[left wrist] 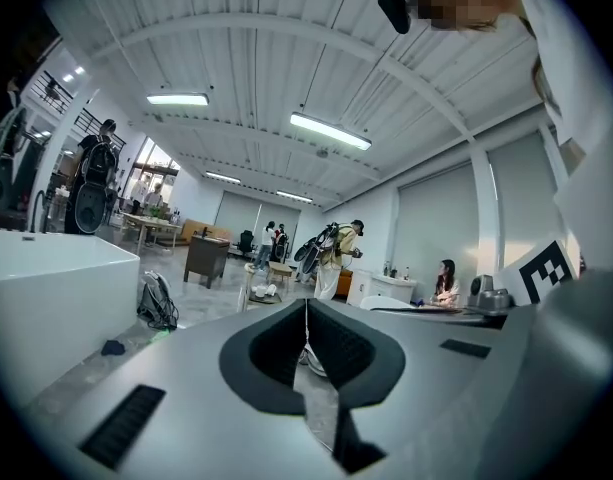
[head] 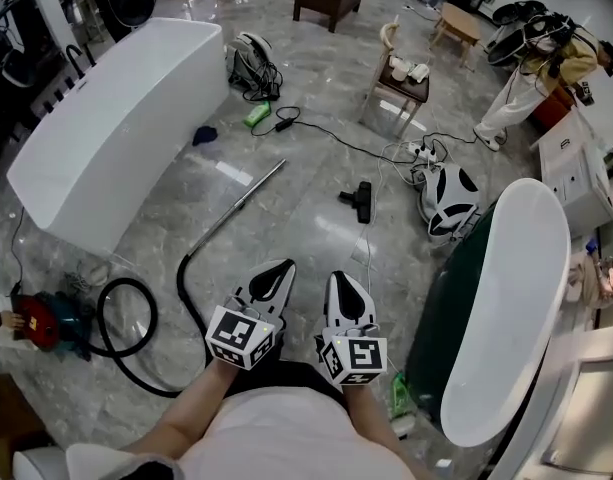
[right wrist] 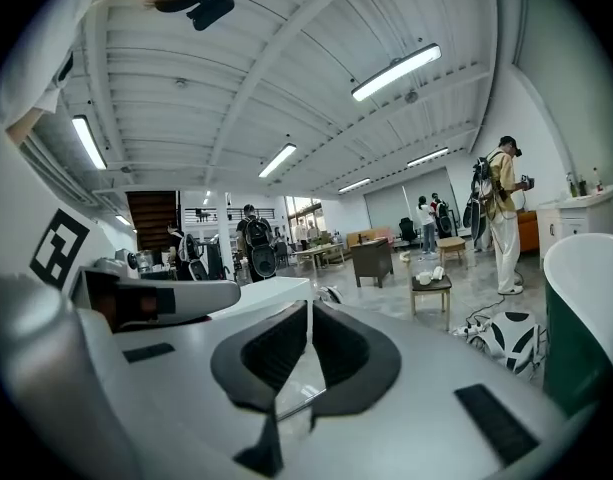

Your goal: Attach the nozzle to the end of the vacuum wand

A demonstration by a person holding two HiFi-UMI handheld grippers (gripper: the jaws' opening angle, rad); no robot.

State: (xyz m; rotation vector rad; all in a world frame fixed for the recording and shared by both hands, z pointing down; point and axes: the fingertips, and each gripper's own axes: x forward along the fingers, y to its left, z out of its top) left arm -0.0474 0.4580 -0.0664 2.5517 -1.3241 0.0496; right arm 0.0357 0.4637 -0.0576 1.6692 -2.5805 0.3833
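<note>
In the head view the silver vacuum wand [head: 236, 208] lies slantwise on the marble floor. Its far end points up and to the right, and its near end joins a black hose [head: 136, 353] that loops to a red vacuum body [head: 41, 324] at the left. The black nozzle [head: 360, 201] lies on the floor to the right of the wand, apart from it. My left gripper [head: 282, 266] and right gripper [head: 337, 277] are side by side in front of me, short of both. The left gripper [left wrist: 306, 306] and the right gripper [right wrist: 308, 308] are each shut, with nothing between the jaws.
A long white bathtub [head: 116, 128] stands at the left and a white-and-green tub [head: 506, 308] at the right. A white-and-black pack [head: 451, 200], cables and a power strip [head: 418, 152] lie beyond the nozzle. A stool [head: 400, 80] and a person [head: 534, 73] are farther back.
</note>
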